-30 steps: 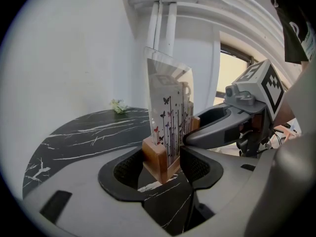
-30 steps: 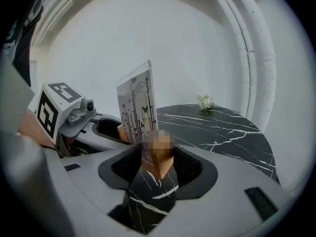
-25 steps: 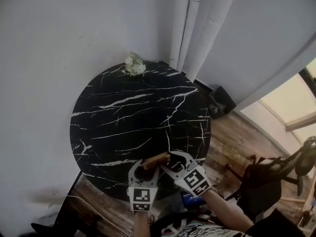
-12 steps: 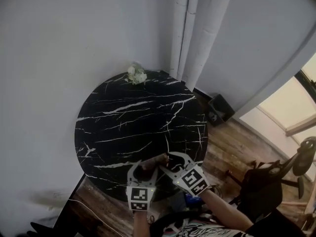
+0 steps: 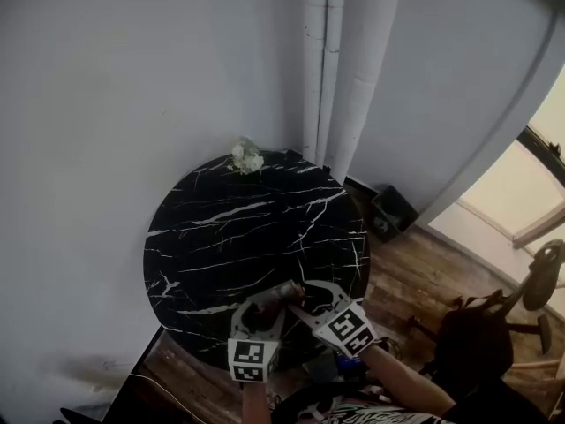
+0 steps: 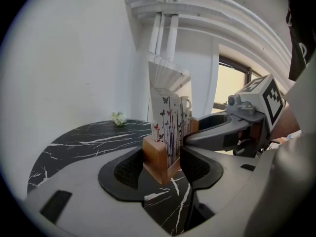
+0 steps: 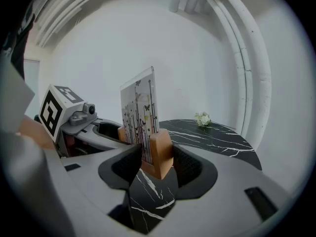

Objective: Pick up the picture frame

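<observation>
The picture frame is a clear upright panel printed with butterflies and stems (image 6: pixel 171 121) set in a wooden base (image 6: pixel 159 163). Both grippers hold it, one at each end of the base. My left gripper (image 6: pixel 161 166) is shut on the left end, with its dark pads pressed on the wood. My right gripper (image 7: pixel 156 163) is shut on the other end (image 7: pixel 161 151). In the head view the picture frame (image 5: pixel 282 292) hangs over the near edge of the round black marble table (image 5: pixel 256 223), between the left gripper (image 5: pixel 256 312) and the right gripper (image 5: pixel 313 300).
A small bunch of white flowers (image 5: pixel 246 156) lies at the table's far edge by the wall. White pipes or curtain folds (image 5: pixel 340 69) rise behind it. On the wooden floor to the right are a black box (image 5: pixel 389 210) and a dark chair (image 5: pixel 481 338).
Both grippers have risen together with the picture frame still held between them. The head view has tilted up, showing more wall above the table.
</observation>
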A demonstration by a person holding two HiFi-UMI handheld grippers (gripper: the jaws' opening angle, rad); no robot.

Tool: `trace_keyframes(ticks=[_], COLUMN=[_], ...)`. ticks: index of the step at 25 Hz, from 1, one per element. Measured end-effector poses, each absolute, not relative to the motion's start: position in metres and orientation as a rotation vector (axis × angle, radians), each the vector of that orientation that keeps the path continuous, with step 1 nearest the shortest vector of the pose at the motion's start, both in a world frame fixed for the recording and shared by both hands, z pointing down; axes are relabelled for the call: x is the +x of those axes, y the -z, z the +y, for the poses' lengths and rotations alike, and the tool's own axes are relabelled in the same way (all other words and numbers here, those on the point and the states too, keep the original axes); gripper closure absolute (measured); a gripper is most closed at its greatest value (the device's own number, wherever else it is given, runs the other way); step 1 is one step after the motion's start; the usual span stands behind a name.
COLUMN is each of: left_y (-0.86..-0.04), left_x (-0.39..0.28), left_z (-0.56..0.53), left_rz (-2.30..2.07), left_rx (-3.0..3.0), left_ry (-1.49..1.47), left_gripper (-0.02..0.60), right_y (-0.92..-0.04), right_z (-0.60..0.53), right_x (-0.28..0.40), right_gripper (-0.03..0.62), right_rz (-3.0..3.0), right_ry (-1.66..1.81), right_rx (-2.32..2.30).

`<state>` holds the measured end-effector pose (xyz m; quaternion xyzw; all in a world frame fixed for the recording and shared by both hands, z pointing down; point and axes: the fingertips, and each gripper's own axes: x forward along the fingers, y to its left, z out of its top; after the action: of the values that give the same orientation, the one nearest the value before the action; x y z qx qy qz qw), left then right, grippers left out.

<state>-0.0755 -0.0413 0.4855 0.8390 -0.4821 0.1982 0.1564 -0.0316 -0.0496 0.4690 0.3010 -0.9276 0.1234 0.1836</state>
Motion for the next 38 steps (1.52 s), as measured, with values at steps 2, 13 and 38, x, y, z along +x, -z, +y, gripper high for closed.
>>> trace_keyframes(ticks=[2,13,38], left_y=[-0.483,-0.481,-0.486], left_x=[-0.077,-0.075,-0.060], left_z=[-0.040,-0.036,-0.040], left_rz=[-1.374,-1.330,-1.325], left_rx=[2.402,2.409,2.398], left_ry=[-0.562,-0.541,-0.552], left_gripper=[0.337,0.337,0.337], right_y=[-0.466,-0.464,-0.470], right_z=[-0.048,-0.042,-0.046], right_x=[-0.033,-0.030,-0.016], right_gripper=[0.401,0.401,0.401], right_rz=[-2.618,-2.615,-2.597], right_ry=[-0.345,-0.364,-0.374], right_rx=[0.854,0.899,0.904])
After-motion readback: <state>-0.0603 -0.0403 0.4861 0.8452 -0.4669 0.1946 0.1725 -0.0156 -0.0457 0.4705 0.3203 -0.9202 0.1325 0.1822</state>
